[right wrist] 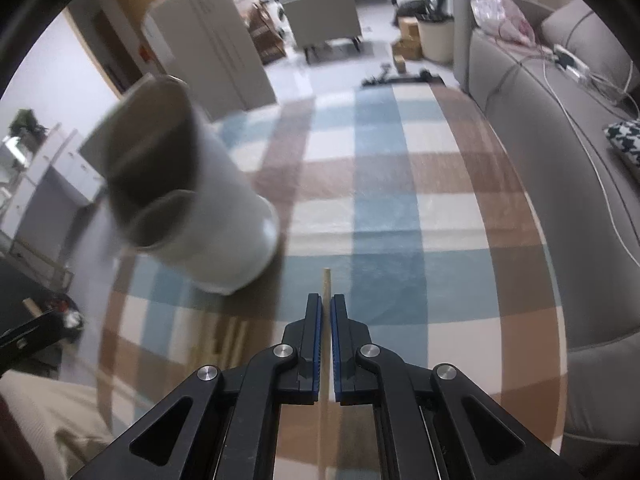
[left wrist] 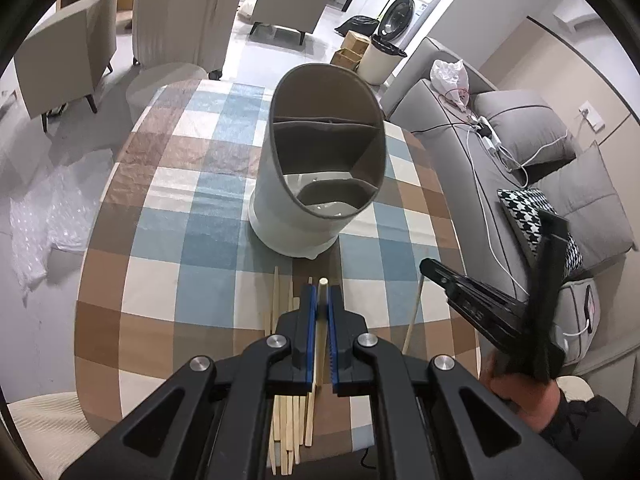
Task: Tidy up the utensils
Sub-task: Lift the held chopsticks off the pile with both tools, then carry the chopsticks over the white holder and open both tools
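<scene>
Left wrist view: the left tool is clenched on one chopstick, above loose chopsticks lying on the checked surface near the white utensil holder.

Right wrist view: the right tool grasps a single chopstick; the holder stands to its left.

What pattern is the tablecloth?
Blue, brown and cream checks on the tablecloth; clearest in the left wrist view.

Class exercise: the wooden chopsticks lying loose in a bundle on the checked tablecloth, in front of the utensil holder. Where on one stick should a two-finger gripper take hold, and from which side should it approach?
Probably partway along the shaft of an outer stick in the chopsticks, coming from above with the fingers astride it. The sticks lie flat and close together on the tablecloth, so an edge stick leaves finger room.
</scene>
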The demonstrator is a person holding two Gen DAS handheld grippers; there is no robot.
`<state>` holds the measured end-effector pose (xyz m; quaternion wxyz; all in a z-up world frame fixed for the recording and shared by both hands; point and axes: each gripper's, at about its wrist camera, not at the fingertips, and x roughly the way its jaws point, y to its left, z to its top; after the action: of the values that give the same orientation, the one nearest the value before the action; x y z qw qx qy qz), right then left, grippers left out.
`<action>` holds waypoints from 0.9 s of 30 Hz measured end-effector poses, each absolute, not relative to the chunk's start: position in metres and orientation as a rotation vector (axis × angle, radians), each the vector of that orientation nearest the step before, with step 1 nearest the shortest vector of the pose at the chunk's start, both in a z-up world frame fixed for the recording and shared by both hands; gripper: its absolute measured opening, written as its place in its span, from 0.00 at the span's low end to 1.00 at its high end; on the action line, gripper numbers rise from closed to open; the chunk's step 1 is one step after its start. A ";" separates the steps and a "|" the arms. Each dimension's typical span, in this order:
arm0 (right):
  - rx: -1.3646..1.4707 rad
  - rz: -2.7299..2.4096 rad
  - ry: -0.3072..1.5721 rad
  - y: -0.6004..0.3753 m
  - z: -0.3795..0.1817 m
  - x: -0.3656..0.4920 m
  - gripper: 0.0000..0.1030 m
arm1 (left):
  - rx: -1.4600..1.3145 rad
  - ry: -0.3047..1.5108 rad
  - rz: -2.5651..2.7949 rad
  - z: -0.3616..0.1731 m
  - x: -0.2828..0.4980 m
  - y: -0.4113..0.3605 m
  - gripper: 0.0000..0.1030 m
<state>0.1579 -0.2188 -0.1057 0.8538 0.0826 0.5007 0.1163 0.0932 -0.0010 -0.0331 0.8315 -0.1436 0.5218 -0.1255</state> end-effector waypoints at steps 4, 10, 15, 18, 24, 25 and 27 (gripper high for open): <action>0.161 0.286 0.966 -0.206 -0.086 0.135 0.04 | -0.262 1.102 -0.264 -0.029 0.089 -0.008 0.01; 0.147 0.329 0.857 -0.201 -0.063 0.116 0.03 | -0.223 1.100 -0.274 -0.018 0.083 -0.018 0.01; 0.164 0.356 0.789 -0.201 -0.048 0.105 0.03 | -0.207 1.093 -0.284 -0.003 0.077 -0.018 0.01; 0.184 0.379 0.734 -0.202 -0.030 0.105 0.03 | -0.188 1.071 -0.283 0.014 0.077 -0.014 0.01; 0.202 0.426 0.592 -0.198 0.026 0.117 0.03 | -0.236 1.032 -0.298 0.055 0.095 0.004 0.01; 0.202 0.438 0.574 -0.197 0.037 0.122 0.03 | -0.239 1.021 -0.297 0.062 0.098 0.007 0.01; 0.188 0.461 0.542 -0.192 0.056 0.131 0.03 | -0.241 0.998 -0.295 0.076 0.107 0.012 0.01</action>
<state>0.1309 -0.1915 0.0562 0.9331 0.0918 0.2647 0.2255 0.1065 0.0123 0.0756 0.8607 -0.1148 0.4757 -0.1407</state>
